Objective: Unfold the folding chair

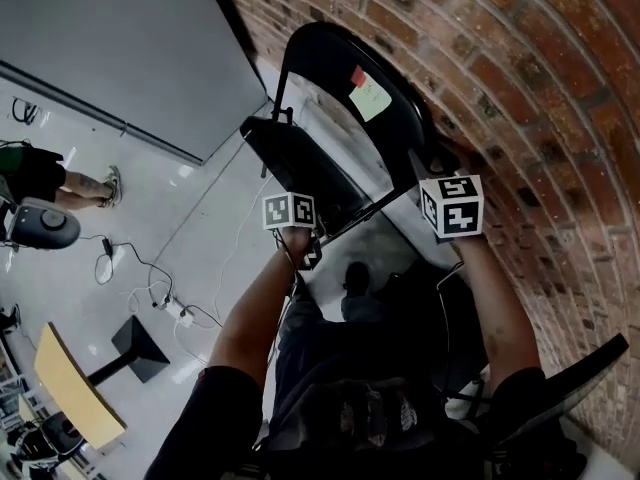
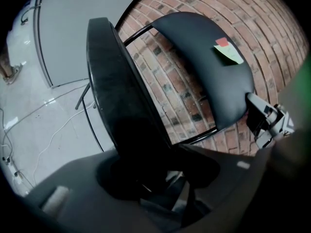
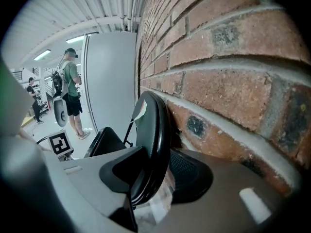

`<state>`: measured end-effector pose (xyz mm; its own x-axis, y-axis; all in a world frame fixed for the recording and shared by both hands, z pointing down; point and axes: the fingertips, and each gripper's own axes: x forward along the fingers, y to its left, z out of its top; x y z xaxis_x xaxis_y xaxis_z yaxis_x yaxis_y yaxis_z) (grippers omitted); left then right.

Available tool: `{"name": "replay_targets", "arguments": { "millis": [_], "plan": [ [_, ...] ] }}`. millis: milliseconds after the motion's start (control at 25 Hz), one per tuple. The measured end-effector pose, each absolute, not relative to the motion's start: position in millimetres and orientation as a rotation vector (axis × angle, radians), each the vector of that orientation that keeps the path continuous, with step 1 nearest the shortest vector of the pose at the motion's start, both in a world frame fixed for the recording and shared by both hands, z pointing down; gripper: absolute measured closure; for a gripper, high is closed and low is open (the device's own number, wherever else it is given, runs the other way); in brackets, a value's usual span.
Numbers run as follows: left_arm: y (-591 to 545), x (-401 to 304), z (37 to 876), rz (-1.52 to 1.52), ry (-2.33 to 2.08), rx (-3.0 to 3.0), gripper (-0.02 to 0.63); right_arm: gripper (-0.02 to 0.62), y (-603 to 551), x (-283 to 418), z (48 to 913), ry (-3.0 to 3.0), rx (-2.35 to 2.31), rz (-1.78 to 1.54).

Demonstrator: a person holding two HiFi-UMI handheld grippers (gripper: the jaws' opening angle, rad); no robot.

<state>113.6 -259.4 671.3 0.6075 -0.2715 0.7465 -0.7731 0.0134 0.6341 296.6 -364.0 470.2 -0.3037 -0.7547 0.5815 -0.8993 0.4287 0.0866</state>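
Chair: the black folding chair [image 1: 335, 53] leans at the brick wall [image 1: 560, 118], its seat [image 2: 121, 106] tilted up, apart from the backrest [image 3: 154, 130].
Left fingers: my left gripper [image 2: 150, 178] is partway closed, clamped on the seat's edge.
Right fingers: my right gripper [image 3: 155, 178] pinches the backrest's rim, close beside the wall.
Backrest: it carries a pale sticky note [image 1: 370, 96].

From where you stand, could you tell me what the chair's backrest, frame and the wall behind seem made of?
Backrest: black padding, likely vinyl, with a soft sheen.
Frame: thin black tube, probably painted metal, glossy.
Wall: red brick with pale mortar joints, rough and matte.
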Motion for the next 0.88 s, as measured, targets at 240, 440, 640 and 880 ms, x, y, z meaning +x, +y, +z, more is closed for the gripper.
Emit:
{"name": "replay_targets", "arguments": {
  "millis": [240,440,640,880],
  "plan": [
    [-258.6,111.3,671.3,0.487,-0.886,1.567,0.365,0.428,-363.4,295.6,470.8,-2.121,1.401,0.344],
    [-251.0,102.6,675.7,0.474,-0.875,1.555,0.368,0.428,-363.1,294.9,475.7,-2.113,1.401,0.348],
    [-239.5,88.0,683.3,0.469,-0.876,1.523,0.368,0.428,-363.4,293.0,480.7,-2.112,1.389,0.359],
    [-232.1,74.7,691.1,0.474,-0.884,1.501,0.364,0.428,-363.1,289.9,485.2,-2.115,1.391,0.366]
  ]
}}
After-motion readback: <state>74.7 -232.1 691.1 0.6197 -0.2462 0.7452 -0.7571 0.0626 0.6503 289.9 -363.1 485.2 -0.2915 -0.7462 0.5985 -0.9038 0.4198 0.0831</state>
